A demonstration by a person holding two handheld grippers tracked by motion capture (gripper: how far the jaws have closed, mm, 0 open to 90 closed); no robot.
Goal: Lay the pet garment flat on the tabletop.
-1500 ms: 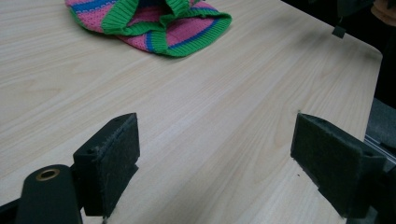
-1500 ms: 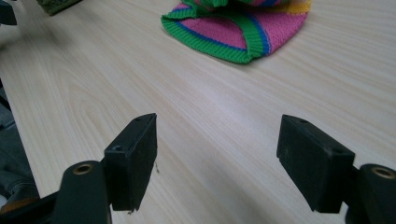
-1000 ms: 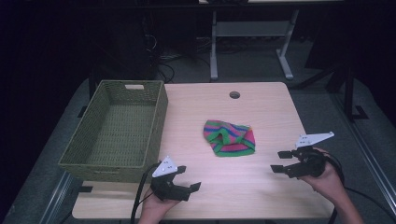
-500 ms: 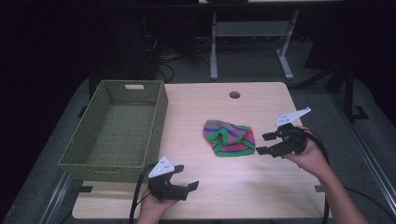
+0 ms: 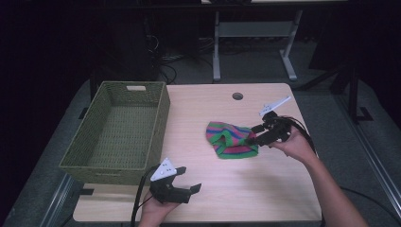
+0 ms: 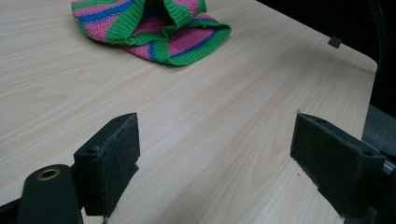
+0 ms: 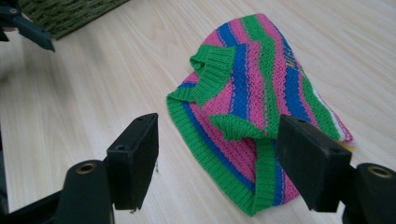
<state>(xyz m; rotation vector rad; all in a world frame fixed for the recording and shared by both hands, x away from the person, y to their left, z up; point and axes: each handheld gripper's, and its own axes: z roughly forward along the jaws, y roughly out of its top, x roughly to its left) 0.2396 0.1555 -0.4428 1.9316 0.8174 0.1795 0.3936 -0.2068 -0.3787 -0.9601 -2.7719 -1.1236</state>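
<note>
Near the tabletop's right edge, my right gripper (image 5: 253, 134) has moved in on the striped knit garment (image 5: 230, 138), jaws wide and empty, ready to grasp, while my left gripper (image 5: 188, 181) idles open.

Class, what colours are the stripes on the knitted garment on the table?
Pink, blue and green stripes on the knitted garment; clearest in the right gripper view.

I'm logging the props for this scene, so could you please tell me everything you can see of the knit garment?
The knit garment is a small crumpled piece striped pink, blue and green, with ribbed green hems around its openings. It looks like soft, chunky yarn. It lies bunched on the wooden table, right of the basket and apart from it. The right gripper has its open jaws at the near edge, one on each side; contact cannot be told.
</note>
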